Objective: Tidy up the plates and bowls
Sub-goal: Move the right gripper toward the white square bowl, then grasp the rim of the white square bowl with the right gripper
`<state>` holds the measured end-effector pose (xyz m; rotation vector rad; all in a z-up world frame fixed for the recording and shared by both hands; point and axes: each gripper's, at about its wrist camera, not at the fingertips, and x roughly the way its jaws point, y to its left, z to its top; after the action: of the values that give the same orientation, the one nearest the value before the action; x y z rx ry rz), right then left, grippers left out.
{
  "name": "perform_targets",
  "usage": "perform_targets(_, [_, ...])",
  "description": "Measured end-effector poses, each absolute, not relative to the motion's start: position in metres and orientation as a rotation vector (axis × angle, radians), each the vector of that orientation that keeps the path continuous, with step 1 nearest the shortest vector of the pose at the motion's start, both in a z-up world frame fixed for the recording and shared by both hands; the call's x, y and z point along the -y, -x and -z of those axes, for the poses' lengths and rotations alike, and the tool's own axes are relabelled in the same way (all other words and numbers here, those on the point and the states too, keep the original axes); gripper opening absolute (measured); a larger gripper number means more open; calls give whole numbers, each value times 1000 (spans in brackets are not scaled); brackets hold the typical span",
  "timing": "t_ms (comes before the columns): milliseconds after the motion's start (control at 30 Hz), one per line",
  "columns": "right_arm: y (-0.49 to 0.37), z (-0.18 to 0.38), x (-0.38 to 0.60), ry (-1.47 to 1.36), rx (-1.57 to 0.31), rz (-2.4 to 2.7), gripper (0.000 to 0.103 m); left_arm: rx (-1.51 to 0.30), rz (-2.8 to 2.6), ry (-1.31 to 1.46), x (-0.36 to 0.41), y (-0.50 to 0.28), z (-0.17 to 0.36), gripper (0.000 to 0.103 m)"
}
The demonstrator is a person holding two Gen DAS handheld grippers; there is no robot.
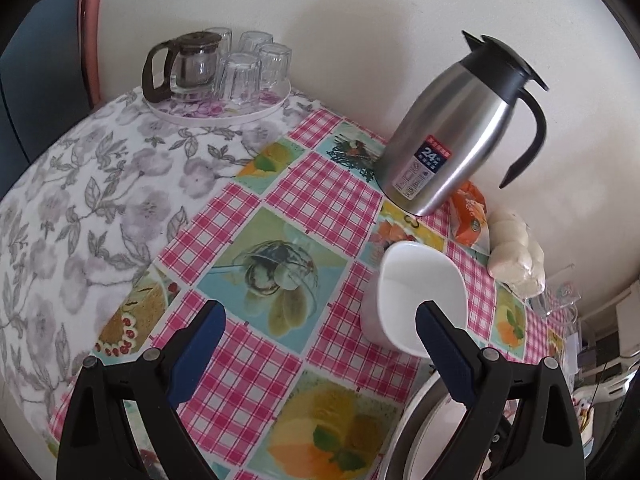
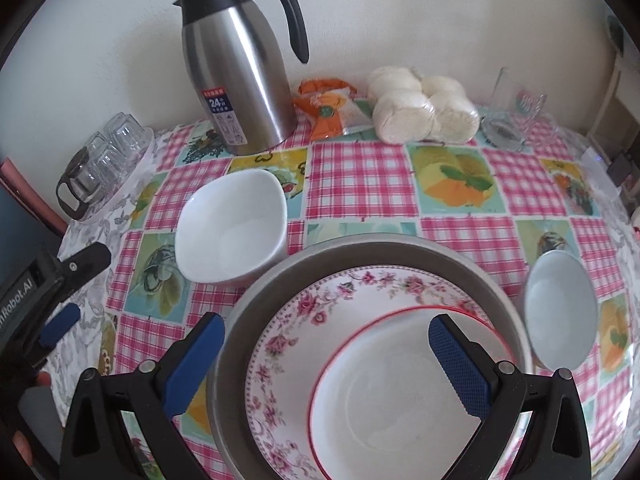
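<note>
A white squarish bowl [image 2: 236, 224] stands on the checked tablecloth, left of a grey metal tray [image 2: 360, 252]. In the tray lies a floral plate [image 2: 292, 320] with a smaller red-rimmed white plate [image 2: 392, 396] on top. A pale blue bowl [image 2: 560, 312] stands right of the tray. My right gripper [image 2: 326, 340] is open and empty above the plates. My left gripper [image 1: 320, 328] is open and empty over the cloth; the white bowl [image 1: 416, 288] is just beyond its right finger. The left gripper also shows at the left edge of the right wrist view [image 2: 60, 292].
A steel thermos jug [image 2: 236, 76] stands at the back by the wall, with an orange packet [image 2: 328, 108] and wrapped buns [image 2: 420, 108] to its right. A round tray with a glass teapot and upturned glasses [image 1: 216, 68] sits at the back left. A glass [image 2: 516, 112] stands back right.
</note>
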<state>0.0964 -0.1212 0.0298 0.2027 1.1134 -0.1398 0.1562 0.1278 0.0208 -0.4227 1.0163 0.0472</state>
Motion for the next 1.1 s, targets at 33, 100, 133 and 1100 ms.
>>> perform_targets(33, [-100,-29,121,-206,-1118,141,103,-1022,-45,431,-129,-159,-19,96])
perform_targets(100, [-107,-31,122,-201,-1118,155,103,-1034,-42,448,-130,-163,-14,96])
perform_targets(133, [-112,-31,122,-194,-1118,160,103,-1045,-35,457,-130,-165,-12,96])
perform_targets(1100, [-193,2,114,-46,-1188,214,73,-1167,87,506,-94,-216,38,64])
